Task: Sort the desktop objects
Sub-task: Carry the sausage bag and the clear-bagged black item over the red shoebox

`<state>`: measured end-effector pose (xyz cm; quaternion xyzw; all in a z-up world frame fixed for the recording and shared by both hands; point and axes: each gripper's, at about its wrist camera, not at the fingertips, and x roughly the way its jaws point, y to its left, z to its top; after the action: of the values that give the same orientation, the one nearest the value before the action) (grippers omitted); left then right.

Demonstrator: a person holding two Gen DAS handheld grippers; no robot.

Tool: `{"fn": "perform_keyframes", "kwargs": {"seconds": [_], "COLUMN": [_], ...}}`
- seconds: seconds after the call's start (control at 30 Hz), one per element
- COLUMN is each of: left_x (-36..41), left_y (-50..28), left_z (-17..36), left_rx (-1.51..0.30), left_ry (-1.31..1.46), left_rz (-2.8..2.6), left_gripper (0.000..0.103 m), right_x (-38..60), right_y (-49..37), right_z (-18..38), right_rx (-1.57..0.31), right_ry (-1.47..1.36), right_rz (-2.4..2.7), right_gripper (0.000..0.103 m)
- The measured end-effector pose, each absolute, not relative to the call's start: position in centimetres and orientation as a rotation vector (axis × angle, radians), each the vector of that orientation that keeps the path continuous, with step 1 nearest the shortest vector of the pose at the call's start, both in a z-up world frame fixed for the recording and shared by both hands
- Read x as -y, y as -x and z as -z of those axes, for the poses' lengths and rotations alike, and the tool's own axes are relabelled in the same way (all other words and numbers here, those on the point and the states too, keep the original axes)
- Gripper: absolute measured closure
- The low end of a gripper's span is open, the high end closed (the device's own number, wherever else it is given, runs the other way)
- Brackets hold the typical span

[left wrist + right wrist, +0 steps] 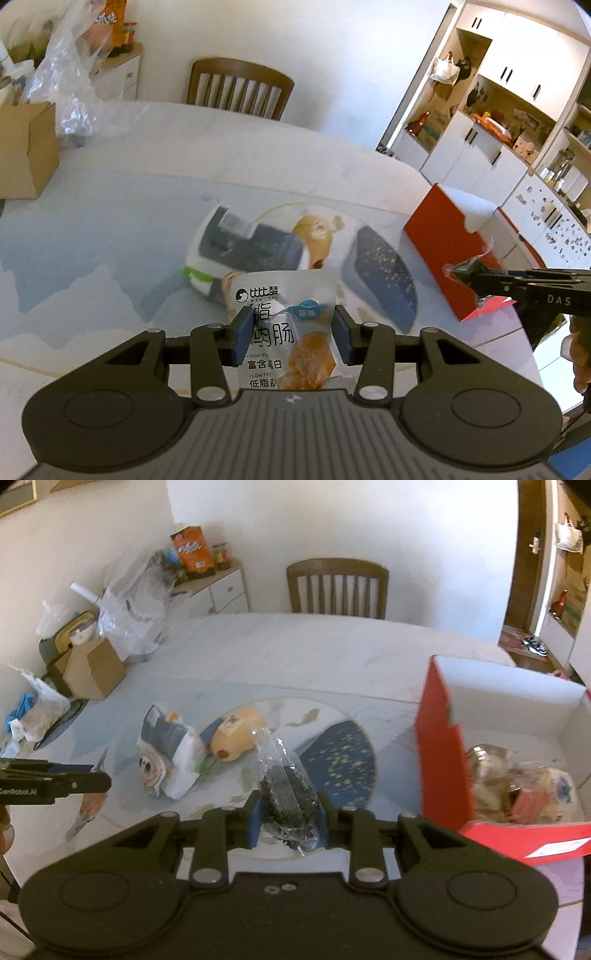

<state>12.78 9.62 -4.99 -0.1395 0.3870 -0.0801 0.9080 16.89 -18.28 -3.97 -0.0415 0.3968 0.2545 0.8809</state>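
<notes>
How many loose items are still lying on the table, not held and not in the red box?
2: a grey-and-white packet left of centre, and a yellow bottle lying beside it on its right. Others could be hidden behind the grippers.

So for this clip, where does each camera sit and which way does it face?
Left wrist: on the left gripper, looking down over the table; its fingers hold a white snack pouch; right gripper enters at right.
Right wrist: on the right gripper, facing the same table, clamping a clear-wrapped dark item; the left gripper's side shows at left.
Shared: chair, red box, yellow bottle.
</notes>
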Motion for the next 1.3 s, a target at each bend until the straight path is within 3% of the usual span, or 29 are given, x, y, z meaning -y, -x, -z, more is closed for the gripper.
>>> {"fn": "perform_keyframes", "kwargs": {"seconds": [0.47, 1.3], "left_x": [-3.4, 13.8], "left_y": [-14.6, -22.8], "left_z": [1.6, -1.7], "left_rx": [-0.731, -0.694], "left_ry": [0.259, 0.157], "left_rz": [0.223, 0.464], "left_gripper": [0.059, 0.059], "right_x": [27.3, 38.6], "right_y": [-19.3, -24.4], "right_z": [0.9, 1.8], "right_rx": [-0.761, -0.768], "right_ry": [0.024, 0.027], "right_rz": [-0.413, -0.311], "right_gripper": [0.075, 0.074]}}
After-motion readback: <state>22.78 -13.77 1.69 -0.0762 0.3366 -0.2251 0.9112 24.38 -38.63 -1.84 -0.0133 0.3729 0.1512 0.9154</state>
